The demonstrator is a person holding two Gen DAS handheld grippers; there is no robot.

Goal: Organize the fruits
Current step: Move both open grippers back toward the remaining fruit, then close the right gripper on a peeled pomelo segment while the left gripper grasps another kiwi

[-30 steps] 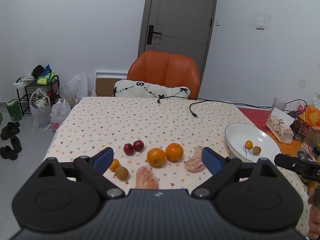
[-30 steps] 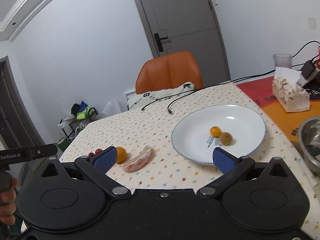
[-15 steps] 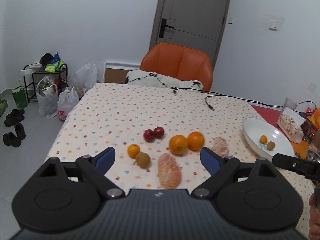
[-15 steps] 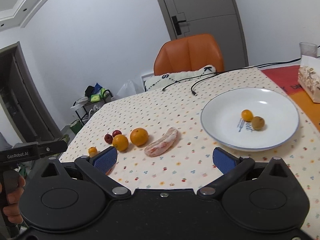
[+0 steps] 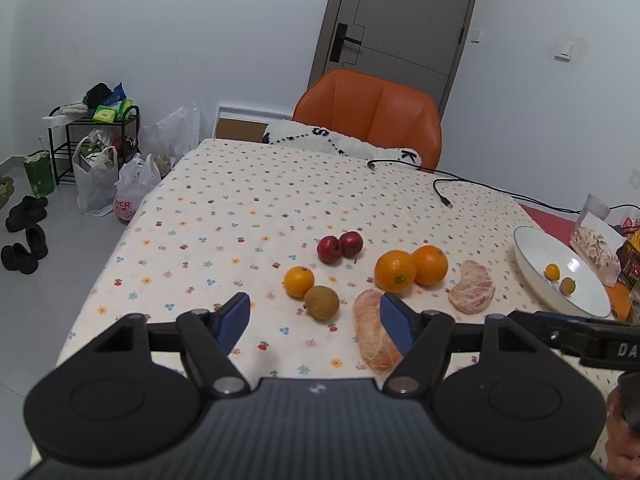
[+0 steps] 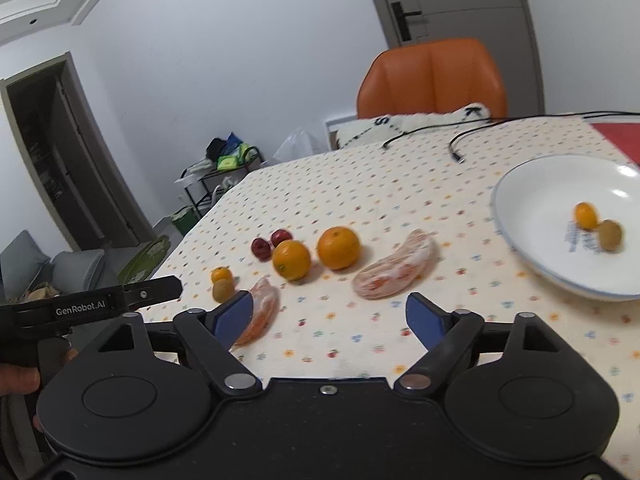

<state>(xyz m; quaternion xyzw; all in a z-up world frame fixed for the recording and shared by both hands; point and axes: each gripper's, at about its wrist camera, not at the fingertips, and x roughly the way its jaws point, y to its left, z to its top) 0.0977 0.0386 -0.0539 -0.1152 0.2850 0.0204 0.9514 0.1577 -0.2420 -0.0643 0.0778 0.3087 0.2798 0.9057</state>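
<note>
1. The left gripper (image 5: 315,317) is held wide apart above the table (image 5: 224,208), with nothing between its fingers.
2. The right gripper (image 6: 329,316) is likewise spread wide and grips nothing.
3. Two oranges (image 5: 411,269), two red fruits (image 5: 340,246) and two peeled segments (image 5: 472,287) are laid left of the plate (image 6: 532,184).
4. Two small fruits (image 6: 598,224), possibly a kumquat and a longan, are seen on the plate.

Both grippers have swung leftward over the worktop. The left gripper (image 5: 314,316) has narrowed its fingers and now frames the small brown fruit (image 5: 321,302). In the right wrist view the white plate (image 6: 520,184) has slid to the right edge.
</note>
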